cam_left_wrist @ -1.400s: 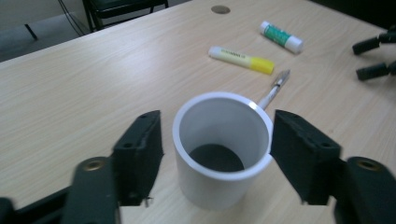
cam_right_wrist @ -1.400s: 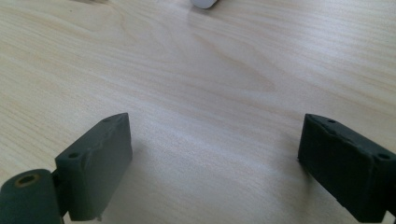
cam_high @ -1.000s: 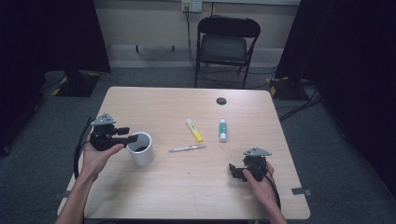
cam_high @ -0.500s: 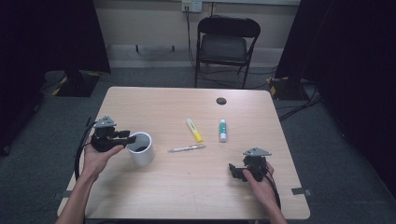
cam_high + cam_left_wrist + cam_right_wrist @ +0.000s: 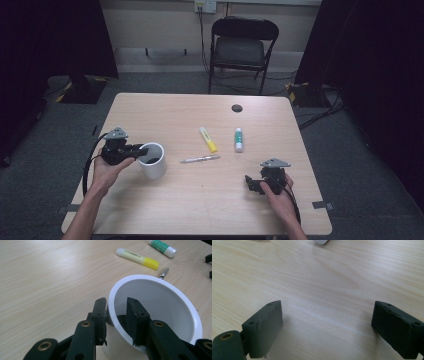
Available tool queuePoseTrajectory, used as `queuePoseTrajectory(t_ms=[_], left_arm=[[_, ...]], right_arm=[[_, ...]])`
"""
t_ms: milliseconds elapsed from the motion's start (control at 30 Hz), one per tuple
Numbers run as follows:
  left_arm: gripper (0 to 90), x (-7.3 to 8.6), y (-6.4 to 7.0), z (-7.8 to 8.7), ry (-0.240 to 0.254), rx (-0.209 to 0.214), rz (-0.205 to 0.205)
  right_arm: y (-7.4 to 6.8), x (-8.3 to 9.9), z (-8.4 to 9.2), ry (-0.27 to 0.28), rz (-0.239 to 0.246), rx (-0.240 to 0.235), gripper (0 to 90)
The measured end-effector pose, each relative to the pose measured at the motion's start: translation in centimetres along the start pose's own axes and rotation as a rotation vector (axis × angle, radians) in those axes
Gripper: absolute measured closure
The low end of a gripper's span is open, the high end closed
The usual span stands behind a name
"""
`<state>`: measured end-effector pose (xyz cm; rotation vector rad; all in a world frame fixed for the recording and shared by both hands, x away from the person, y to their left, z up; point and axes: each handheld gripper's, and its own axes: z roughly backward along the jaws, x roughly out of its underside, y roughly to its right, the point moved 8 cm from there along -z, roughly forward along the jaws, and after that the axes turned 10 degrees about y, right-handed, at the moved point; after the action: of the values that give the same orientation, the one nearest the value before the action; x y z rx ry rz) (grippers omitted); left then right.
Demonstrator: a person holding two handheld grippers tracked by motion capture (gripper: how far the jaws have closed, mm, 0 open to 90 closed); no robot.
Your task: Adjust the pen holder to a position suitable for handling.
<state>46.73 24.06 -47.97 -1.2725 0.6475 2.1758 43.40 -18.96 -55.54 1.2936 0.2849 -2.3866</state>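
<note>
A person seated at a light wooden table (image 5: 200, 205) works two hand-held grippers, one in each hand. The left hand-held gripper (image 5: 115, 315) straddles the near wall of a single white cup (image 5: 152, 161), one black jaw outside the rim and the other inside; its jaws have just been closing, and in the left gripper view the wall sits between the two pads, which appear to press on it. The cup stands upright on the left part of the table, its dark inside showing from above.

The right hand-held gripper (image 5: 327, 327) rests low over bare wood at the near right of the table, jaws spread wide with nothing between them.

Three small items lie in the middle of the table, well apart from both grippers: one yellow highlighter (image 5: 208, 139), one glue stick (image 5: 239, 139) with a green label and white cap, and one slim silver pen (image 5: 200, 159) just in front of the highlighter. The highlighter and glue stick lie side by side without touching. A single dark round disc (image 5: 236, 108) sits near the far edge of the table.

Beyond the table stands one black folding chair (image 5: 243, 47) against a pale wall, with cables trailing across the grey carpet.
</note>
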Motion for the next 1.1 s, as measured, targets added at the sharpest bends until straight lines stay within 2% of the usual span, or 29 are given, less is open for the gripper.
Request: queuePoseTrajectory(t_ms=[133,533,733,933,1100], left_arm=[[75.6,-0.2,0.2,0.1,0.026,0.028,0.028],[79.7,-0.2,1.9,-0.2,-0.006,0.095,-0.002],[79.6,-0.2,3.1,-0.6,-0.018,0.129,-0.021],[77.3,0.1,4.3,-1.4,-0.038,0.162,-0.020],[77.3,0.1,5.0,-1.6,-0.052,0.172,-0.038]], right_arm=[[0.0,0.0,0.0,0.000,0.001,0.001,9.2],[-0.1,0.1,0.1,-0.002,-0.007,0.004,9.2],[-0.1,0.1,0.1,0.000,-0.005,0.003,9.2],[-0.1,0.1,0.1,-0.002,-0.007,0.004,9.2],[-0.1,0.1,0.1,0.000,-0.005,0.003,9.2]])
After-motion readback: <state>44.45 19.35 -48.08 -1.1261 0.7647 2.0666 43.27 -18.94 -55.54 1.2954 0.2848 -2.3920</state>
